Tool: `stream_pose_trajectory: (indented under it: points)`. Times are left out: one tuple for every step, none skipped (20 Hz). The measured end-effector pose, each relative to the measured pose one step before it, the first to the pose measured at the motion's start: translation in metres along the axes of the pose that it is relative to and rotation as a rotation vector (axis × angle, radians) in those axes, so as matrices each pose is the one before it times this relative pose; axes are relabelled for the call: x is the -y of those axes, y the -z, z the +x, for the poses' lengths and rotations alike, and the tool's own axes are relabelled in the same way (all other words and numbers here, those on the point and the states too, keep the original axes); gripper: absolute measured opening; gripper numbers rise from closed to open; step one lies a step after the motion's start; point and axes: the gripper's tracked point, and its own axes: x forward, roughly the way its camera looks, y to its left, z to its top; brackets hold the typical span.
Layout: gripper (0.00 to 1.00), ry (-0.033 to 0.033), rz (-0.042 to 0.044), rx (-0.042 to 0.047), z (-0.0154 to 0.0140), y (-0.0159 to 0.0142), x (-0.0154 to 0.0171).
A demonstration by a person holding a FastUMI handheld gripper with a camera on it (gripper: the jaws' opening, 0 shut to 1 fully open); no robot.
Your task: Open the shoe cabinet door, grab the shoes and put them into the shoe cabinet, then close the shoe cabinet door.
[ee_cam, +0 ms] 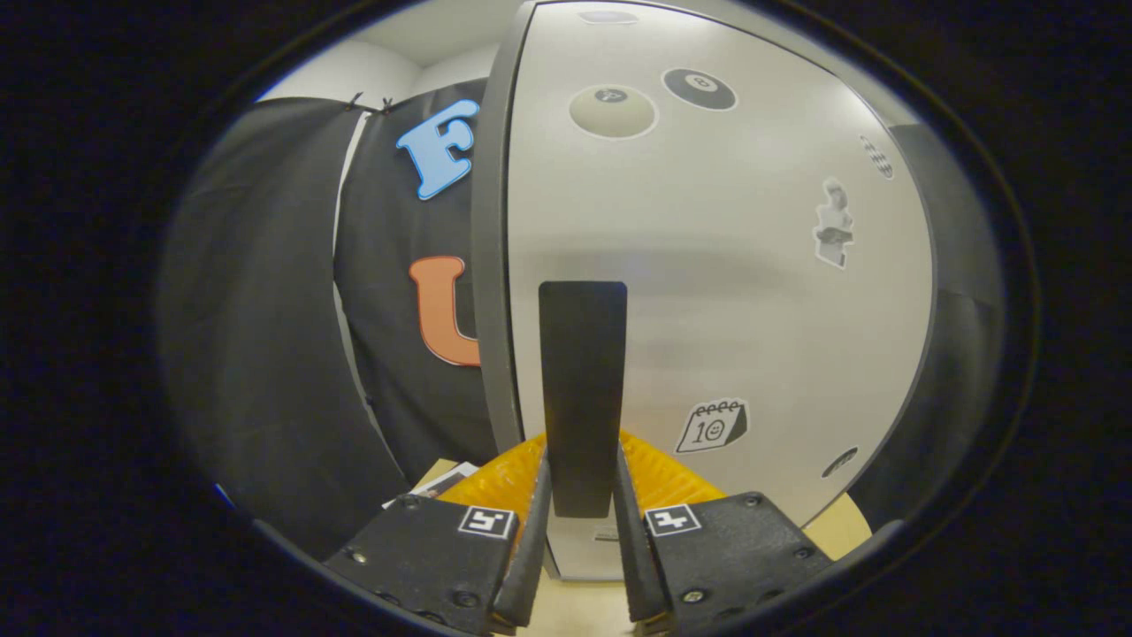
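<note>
The shoe cabinet's white door [725,292] stands right in front of me, with several stickers on its face. A dark vertical handle [582,389] sticks out from the door near its grey left edge [489,265]. My gripper [581,482] is shut on that handle: both fingers press on its lower part, one on each side. From this close I cannot tell how far the door stands from the cabinet body.
The booth's black cloth wall [265,310] hangs to the left of the door. A light wooden floor or tabletop [575,610] lies below my fingers, with a bit of paper [447,482] on it at the left.
</note>
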Motion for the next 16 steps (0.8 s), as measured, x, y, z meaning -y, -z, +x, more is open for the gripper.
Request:
stream_pose_trajectory:
  points:
    - [0.41, -0.00522, 0.00347, 0.00131, -0.00041, -0.00066, -0.00055]
    - [0.4, -0.00211, 0.00896, -0.00219, 0.00017, 0.00125, 0.00139]
    - [0.4, -0.00304, 0.01706, -0.01448, -0.00182, 0.00353, 0.00069]
    - [0.38, -0.00915, 0.01188, -0.00482, 0.00099, 0.00129, -0.00014]
    - [0.37, -0.01095, -0.00403, -0.00138, -0.00125, 0.00029, -0.00029]
    - [0.36, -0.01104, -0.01595, 0.00049, -0.00128, -0.00037, 0.0002]
    - [0.35, -0.01101, -0.01338, 0.00135, -0.00229, 0.00072, -0.00008]
    - [0.33, -0.01339, -0.00546, 0.00194, -0.00214, 0.00161, 0.00018]
    - [0.33, -0.01372, -0.00173, 0.00087, -0.00183, -0.00079, 0.00001]
    - [0.32, -0.01424, -0.00297, -0.00327, -0.00354, 0.00189, 0.00042]
    - [0.31, -0.01158, -0.00675, -0.00172, -0.00395, 0.00023, 0.00013]
    - [0.3, -0.00922, -0.01025, -0.00052, -0.00504, 0.00114, -0.00111]
    - [0.3, -0.00548, -0.00921, -0.00124, -0.00604, 0.0006, -0.00065]
    - [0.3, -0.00579, -0.00198, 0.00013, -0.00502, 0.00163, -0.00116]
    - [0.3, -0.00419, -0.00859, -0.00077, -0.00455, 0.00078, 0.00087]
    - [0.3, -0.00292, -0.0104, -0.00193, -0.00551, 0.00138, 0.0008]
